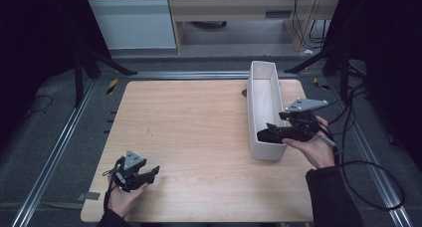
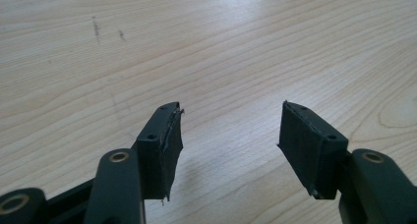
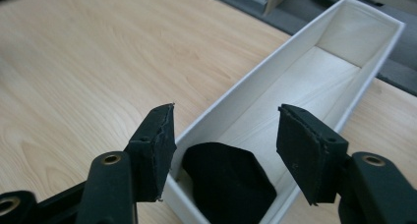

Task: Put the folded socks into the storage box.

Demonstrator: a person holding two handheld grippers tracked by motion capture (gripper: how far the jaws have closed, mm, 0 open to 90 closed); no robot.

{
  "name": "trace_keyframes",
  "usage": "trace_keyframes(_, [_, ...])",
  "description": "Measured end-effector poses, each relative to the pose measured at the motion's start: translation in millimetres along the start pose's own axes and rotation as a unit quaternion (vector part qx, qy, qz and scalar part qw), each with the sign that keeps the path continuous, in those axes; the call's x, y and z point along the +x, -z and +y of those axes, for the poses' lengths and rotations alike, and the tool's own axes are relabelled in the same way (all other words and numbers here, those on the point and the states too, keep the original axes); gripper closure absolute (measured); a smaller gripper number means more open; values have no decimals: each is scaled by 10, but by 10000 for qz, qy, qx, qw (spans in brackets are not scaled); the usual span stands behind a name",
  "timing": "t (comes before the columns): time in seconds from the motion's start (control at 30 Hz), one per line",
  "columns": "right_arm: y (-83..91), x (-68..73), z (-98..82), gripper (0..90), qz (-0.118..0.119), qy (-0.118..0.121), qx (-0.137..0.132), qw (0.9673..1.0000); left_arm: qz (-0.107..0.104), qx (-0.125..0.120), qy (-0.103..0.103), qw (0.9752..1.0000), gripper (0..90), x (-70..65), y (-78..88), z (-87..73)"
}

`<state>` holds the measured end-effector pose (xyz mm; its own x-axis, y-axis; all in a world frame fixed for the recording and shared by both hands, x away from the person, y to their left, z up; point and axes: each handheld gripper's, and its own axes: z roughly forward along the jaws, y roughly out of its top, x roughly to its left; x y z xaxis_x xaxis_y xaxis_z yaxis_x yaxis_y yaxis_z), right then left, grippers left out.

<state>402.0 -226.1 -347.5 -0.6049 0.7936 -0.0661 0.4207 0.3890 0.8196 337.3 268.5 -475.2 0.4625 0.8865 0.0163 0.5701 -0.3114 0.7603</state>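
We see a long white box standing on the right part of the wooden table. It is open at the top, and its long sides run away from the person.

Inside the box, at the near end, lies a black thing. It looks soft and lumpy (we cannot tell what it is). It rests on the box floor, close to the near wall.

The right gripper is held over that near end of the box. Its two black jaws stand wide apart, and nothing is between them. They do not touch the black thing, which lies below them. The right hand holds this gripper from the side of the box.

The left gripper is far from the box, near the front left corner of the table. Its jaws are wide apart too, with only bare wood under them. The left hand holds it low over the table.
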Motion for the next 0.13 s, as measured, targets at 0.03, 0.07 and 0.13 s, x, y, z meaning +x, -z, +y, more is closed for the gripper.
trace_keyframes(0.03, [31, 16, -36, 377, -33, -76, -86, 9999, 23, -11, 29, 10000, 400, 20, 9, 0])
trace_keyframes(0.07, [74, 44, -87, 354, -71, -184, -159, 9997, 42, -30, 65, 10000, 400, 41, 16, -2])
trace_keyframes(0.13, [133, 93, -179, 301, -200, -248, -260, 9992, 95, -41, 118, 9999, 400, 84, 31, -5])
